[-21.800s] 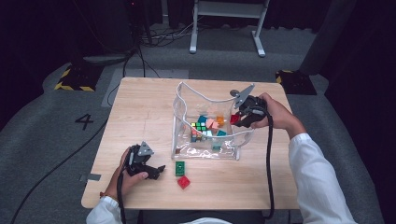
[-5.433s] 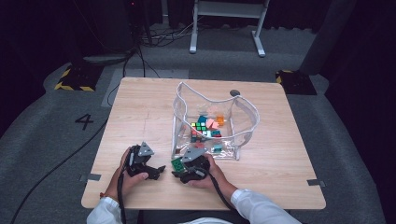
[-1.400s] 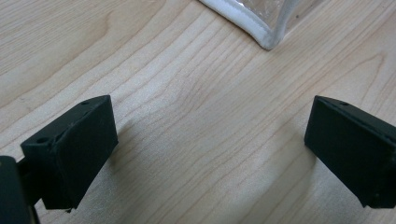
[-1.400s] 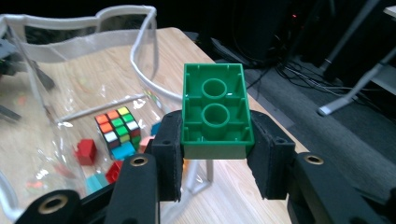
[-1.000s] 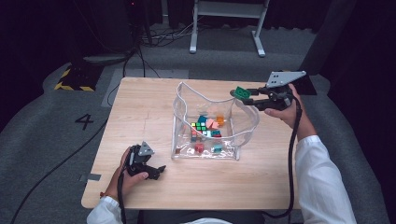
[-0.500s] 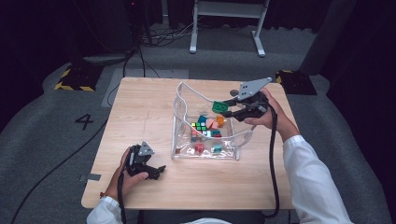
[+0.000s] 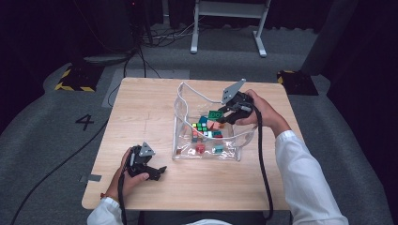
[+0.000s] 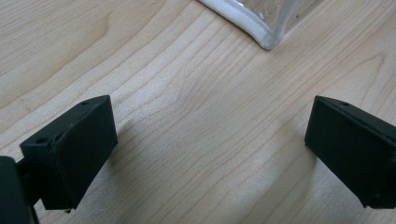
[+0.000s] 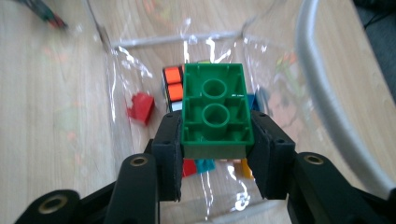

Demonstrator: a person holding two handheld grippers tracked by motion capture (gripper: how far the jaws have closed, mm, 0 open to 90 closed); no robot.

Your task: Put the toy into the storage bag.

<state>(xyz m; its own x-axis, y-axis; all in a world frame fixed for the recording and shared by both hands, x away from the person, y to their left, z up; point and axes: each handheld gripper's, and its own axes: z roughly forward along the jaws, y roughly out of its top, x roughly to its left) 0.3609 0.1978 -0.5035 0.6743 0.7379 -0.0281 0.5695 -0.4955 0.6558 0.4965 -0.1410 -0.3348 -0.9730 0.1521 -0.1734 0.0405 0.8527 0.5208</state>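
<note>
- Green brick [image 9: 214, 108]: clamped between the two black jaws of the right gripper [image 9: 215, 154], held by its long side walls. The hollow underside, with two round tubes, is turned toward the right gripper view's camera. The long axis runs straight out along the jaws, away from the hand. The near end is partly covered by the jaw pads; the studded face is turned away and cannot be seen.
- Position of brick: held in the air over the open mouth of the clear bag [image 7: 237, 149], as seen in the high view, where the brick [image 7: 216, 115] shows as a small green patch above the bag's contents.
- Bag contents: a colour-tiled cube [image 9: 173, 87] lies partly hidden behind the brick; a red piece [image 9: 141, 108] lies apart at its side. Blue, orange and red fragments below the brick are cut off by the jaws and cannot be identified. Glare on the plastic blurs the rest.
- Left gripper [image 7: 146, 167]: rested on the table near the front edge, jaws set wide apart with bare wood between them. A white-edged corner of the bag [image 8: 261, 32] is seen ahead of the left gripper, cut off by the frame.
- Surface: pale wooden table [image 7: 141, 112], grain visible.
- Room: dark grey floor marked with the number 4 [image 7: 86, 122]; hazard-striped tape [image 7: 72, 86], cables and a white metal stand [image 7: 227, 11] are noted beyond the table.
</note>
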